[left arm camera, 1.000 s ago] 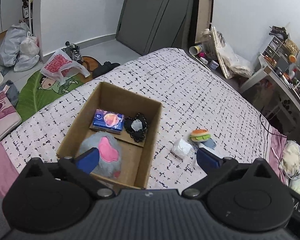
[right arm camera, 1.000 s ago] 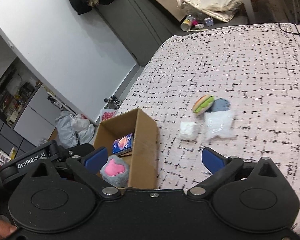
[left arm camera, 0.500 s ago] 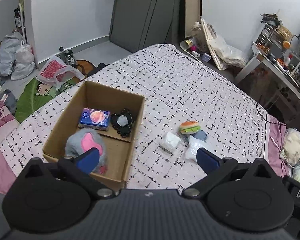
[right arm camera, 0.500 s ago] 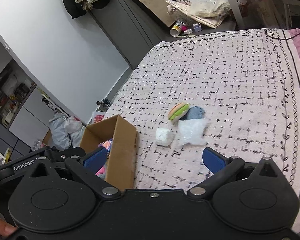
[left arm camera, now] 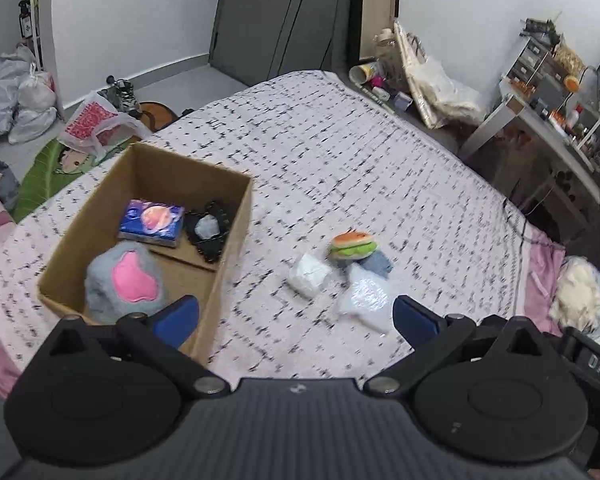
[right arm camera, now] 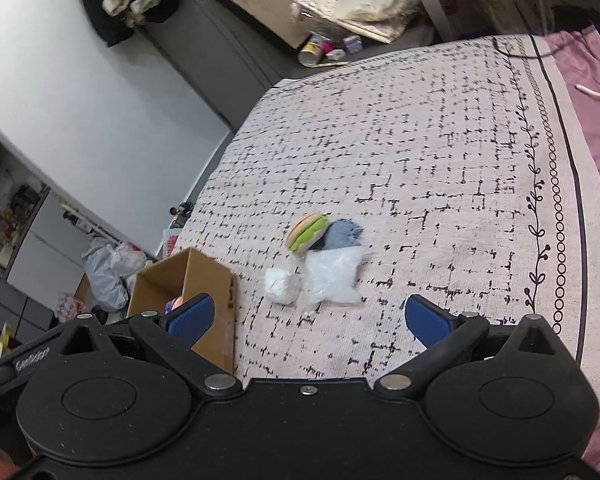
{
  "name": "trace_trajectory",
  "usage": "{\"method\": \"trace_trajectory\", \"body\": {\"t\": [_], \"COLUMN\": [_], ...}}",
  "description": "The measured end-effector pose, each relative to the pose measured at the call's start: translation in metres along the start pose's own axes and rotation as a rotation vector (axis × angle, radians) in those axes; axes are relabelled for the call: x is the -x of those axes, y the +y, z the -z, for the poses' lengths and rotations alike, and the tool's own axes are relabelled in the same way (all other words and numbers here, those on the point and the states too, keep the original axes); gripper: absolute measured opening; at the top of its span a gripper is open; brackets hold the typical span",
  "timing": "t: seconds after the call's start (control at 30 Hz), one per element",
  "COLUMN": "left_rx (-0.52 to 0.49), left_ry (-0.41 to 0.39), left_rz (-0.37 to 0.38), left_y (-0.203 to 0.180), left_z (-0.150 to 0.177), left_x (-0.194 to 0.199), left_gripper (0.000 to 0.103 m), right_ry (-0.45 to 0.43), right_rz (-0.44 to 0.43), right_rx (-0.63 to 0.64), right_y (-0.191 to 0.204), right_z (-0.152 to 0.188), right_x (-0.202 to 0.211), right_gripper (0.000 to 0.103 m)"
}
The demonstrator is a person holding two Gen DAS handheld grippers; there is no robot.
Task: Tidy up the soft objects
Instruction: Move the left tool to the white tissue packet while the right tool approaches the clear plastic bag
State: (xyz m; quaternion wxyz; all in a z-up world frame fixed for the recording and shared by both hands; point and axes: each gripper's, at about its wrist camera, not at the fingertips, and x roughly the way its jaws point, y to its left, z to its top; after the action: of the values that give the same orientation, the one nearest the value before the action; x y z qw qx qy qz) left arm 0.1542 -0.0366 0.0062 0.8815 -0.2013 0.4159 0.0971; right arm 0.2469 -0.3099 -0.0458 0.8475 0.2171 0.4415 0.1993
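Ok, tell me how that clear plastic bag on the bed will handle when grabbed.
The clear plastic bag looks thin and crinkled, so it will probably flop and sag. Its glossy film may slip in the tongs. It lies flat, so it seems light.

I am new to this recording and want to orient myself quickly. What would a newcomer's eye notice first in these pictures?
First, the open cardboard box on the patterned bedspread, holding a grey plush with a pink patch, a blue tissue pack and a black item. To its right lies a small cluster: a burger toy, a white wad and a clear plastic bag. Both grippers hover open, holding nothing.
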Motion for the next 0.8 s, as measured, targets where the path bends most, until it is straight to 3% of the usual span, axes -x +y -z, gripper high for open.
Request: {"method": "trace_trajectory", "body": {"t": [0.33, 0.53, 0.7, 0.8], "left_rx": [0.002, -0.014, -0.006, -0.017], "left_ry": [0.001, 0.018, 0.047, 0.06], "left_rz": [0.029, 0.002, -0.005, -0.016], "left_y": [-0.014, -0.023, -0.027, -0.031], "left_z": [-0.009, -0.006, -0.005, -0.003], "left_x": [-0.035, -0.067, -0.095, -0.113], "left_gripper": [0.1, 0.098, 0.076, 0.07], "right_ry": [-0.043, -0.017, 0.048, 0.063], "right_rz": [-0.067, -0.052, -0.094, -0.1], "right_rx": [-0.111, -0.143, -0.206, -0.209], "right_y": [-0.022, -0.033, -0.048, -0.051], "right_z": [0.0, -0.004, -0.005, -0.005], "right_x": [-0.038, -0.062, -0.083, -0.092], "right_gripper": [0.102, 0.088, 0.078, 0.078]}}
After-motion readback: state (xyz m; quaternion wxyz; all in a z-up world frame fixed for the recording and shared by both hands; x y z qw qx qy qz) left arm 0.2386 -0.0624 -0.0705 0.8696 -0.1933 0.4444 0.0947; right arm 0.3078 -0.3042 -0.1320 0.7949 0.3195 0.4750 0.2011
